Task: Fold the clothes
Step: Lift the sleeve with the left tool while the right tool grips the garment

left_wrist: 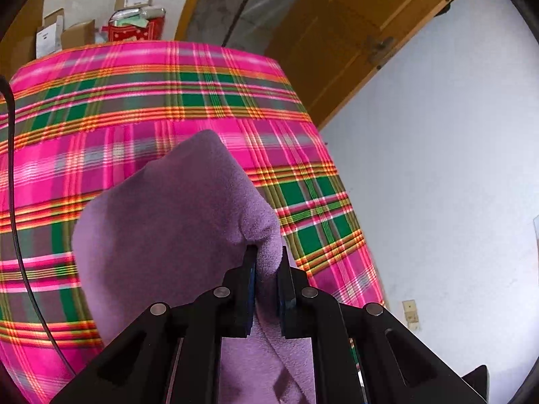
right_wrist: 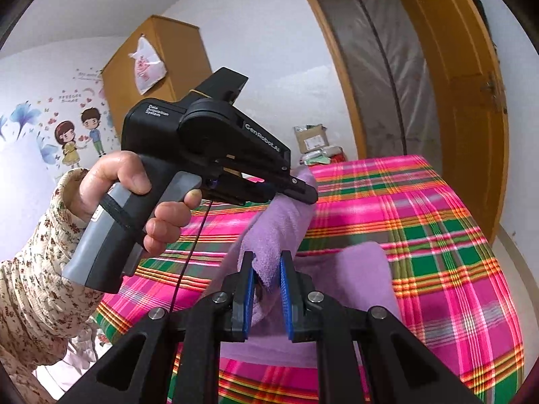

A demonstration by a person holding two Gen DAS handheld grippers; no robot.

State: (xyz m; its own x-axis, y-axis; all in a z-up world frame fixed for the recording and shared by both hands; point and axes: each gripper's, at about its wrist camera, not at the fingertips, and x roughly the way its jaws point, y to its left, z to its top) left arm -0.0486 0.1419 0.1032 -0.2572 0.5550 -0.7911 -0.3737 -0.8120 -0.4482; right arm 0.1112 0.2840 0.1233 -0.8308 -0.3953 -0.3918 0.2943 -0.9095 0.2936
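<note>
L tongs & R tongs each clamped on purple fleece cloth; cloth slung between, above plaid bedspread

The left gripper is clamped on a fold of the purple cloth, and so is the right gripper, nearer along the same cloth. The left hand wraps its gripper's handle, raised above the cloth, sleeve at the wrist

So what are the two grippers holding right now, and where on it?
Both hold the purple cloth by its raised edge: the left gripper pinches one end, the right gripper the other, above the plaid bed.
</note>
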